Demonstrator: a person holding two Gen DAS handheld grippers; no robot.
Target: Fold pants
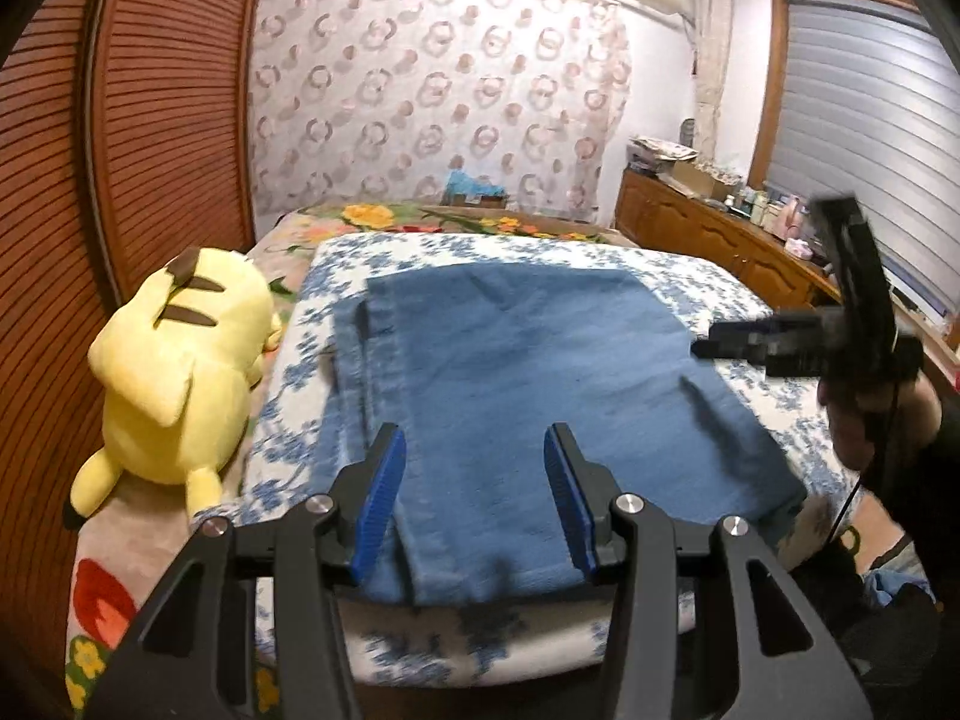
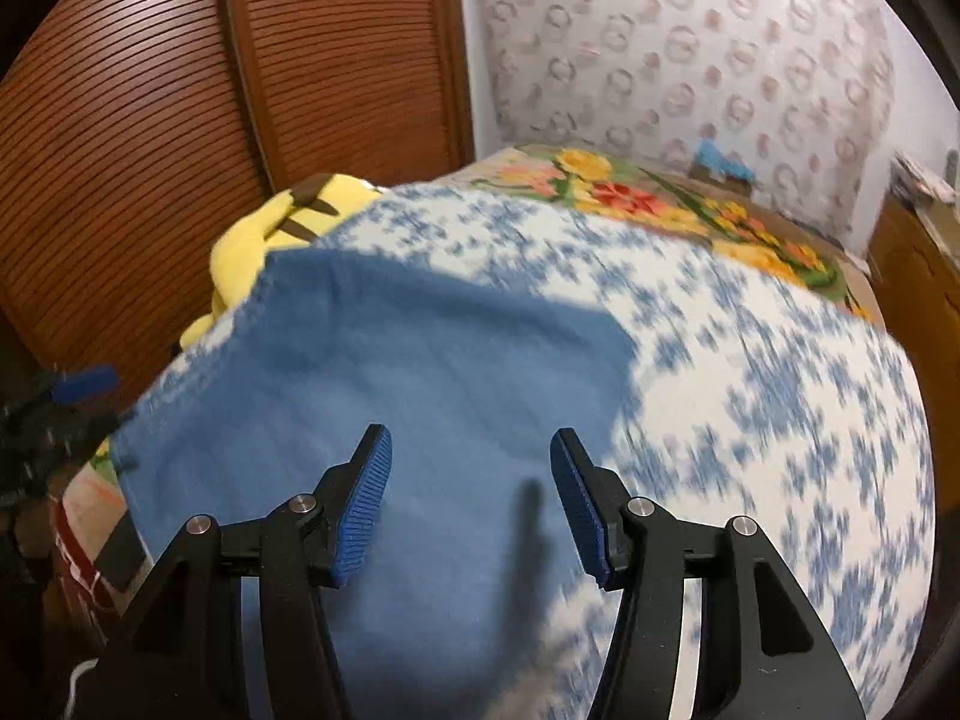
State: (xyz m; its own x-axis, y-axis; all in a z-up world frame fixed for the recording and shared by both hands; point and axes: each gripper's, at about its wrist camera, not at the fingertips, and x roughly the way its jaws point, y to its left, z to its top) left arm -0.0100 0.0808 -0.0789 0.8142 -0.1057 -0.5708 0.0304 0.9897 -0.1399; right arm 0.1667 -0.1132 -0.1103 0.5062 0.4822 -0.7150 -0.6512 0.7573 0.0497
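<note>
The blue pants [image 1: 528, 396] lie flat in a folded rectangle on the blue-flowered quilt [image 1: 600, 252] of the bed, likely smoothed for another fold. The left gripper [image 1: 474, 498] hovers over their near edge, fingers apart and empty. The right gripper [image 2: 471, 498] does likewise, beside the yellow plush toy [image 1: 180, 372].

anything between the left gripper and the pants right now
Nothing visible. The left gripper hangs just above the near edge of the blue pants with its jaws apart and only bare fabric between them. The yellow plush toy lies off to the side, clear of the pants.
</note>
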